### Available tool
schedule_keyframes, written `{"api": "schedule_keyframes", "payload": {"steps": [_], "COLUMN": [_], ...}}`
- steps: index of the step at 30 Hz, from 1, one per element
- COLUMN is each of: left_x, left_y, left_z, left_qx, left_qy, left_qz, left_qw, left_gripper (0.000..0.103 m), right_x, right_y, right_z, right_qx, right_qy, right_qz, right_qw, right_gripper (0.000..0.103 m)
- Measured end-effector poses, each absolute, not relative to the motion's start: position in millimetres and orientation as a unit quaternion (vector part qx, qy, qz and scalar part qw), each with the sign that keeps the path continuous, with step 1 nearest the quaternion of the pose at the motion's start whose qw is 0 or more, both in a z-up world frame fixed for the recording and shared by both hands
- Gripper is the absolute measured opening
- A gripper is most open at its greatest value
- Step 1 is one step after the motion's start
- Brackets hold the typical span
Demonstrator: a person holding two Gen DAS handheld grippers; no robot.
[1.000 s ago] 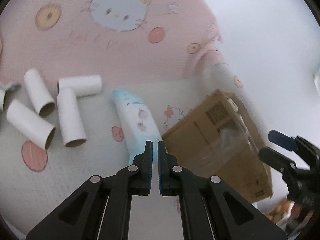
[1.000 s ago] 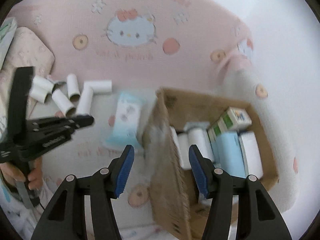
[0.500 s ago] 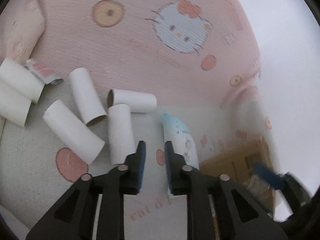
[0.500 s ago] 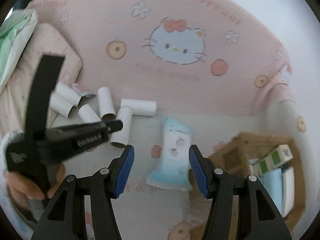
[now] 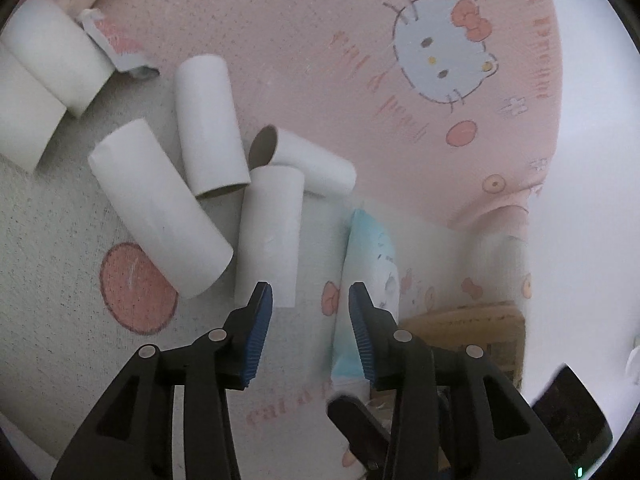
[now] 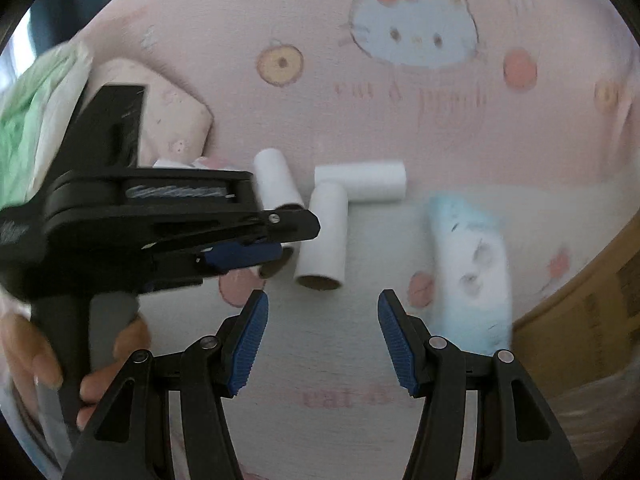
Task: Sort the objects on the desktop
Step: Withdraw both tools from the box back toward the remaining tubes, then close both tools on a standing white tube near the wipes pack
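Observation:
Several white cardboard tubes lie on the Hello Kitty sheet; the nearest tube (image 5: 272, 232) lies just ahead of my left gripper (image 5: 310, 312), which is open and empty above its near end. A pale blue tissue pack (image 5: 370, 264) lies to its right. In the right wrist view my right gripper (image 6: 322, 334) is open and empty, with the same tube (image 6: 324, 236) ahead of it and the tissue pack (image 6: 468, 264) to the right. The left gripper (image 6: 256, 240) shows there from the side, over the tubes.
A brown cardboard box (image 6: 580, 320) stands at the right; its edge also shows in the left wrist view (image 5: 472, 324). A pink pillow (image 6: 176, 120) and a green-white bundle (image 6: 28, 120) lie at the left. A torn wrapper (image 5: 116, 46) lies among the far tubes.
My left gripper has opened and swung left from the box and tissue pack to the tubes. My right gripper, still open, has swung left from over the box to the sheet.

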State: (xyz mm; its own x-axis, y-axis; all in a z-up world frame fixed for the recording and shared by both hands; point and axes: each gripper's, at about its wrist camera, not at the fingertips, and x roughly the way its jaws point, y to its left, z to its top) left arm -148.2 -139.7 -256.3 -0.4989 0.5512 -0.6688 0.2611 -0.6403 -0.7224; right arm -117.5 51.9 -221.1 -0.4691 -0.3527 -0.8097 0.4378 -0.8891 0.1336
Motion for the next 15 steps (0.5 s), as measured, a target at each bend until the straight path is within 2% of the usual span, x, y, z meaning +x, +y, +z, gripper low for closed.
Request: {"api": "schedule_keyframes", "payload": {"steps": [2,8,15], "left_x": [-149.3,-151.1,-148.3], "left_y": [-138.7,-148.1,-158.6], "left_z": [-260.2,-279.2,-281.6], "left_qx": [-0.497,-0.499,-0.487], "left_qy": [-0.413,-0.476,-0.491], "left_qz": [0.758,0.719,0.720], "left_qw": [0.094,0.086,0.055], "left_gripper": [0.043,0.044,0.044], "right_x": [-129.0,-155.5,-172.7], "right_y": [54.0,45.5,35.3], "right_z": [-232.4,-252.3,-269.4], "right_qx": [0.475,0.502,0.510], "right_qy": [0.017,-0.009,0.008], "right_qz": [-0.848,-0.830,-0.826], "right_qw": [0.234,0.244,0.238], "right_gripper": [0.055,0.055,0.055]}}
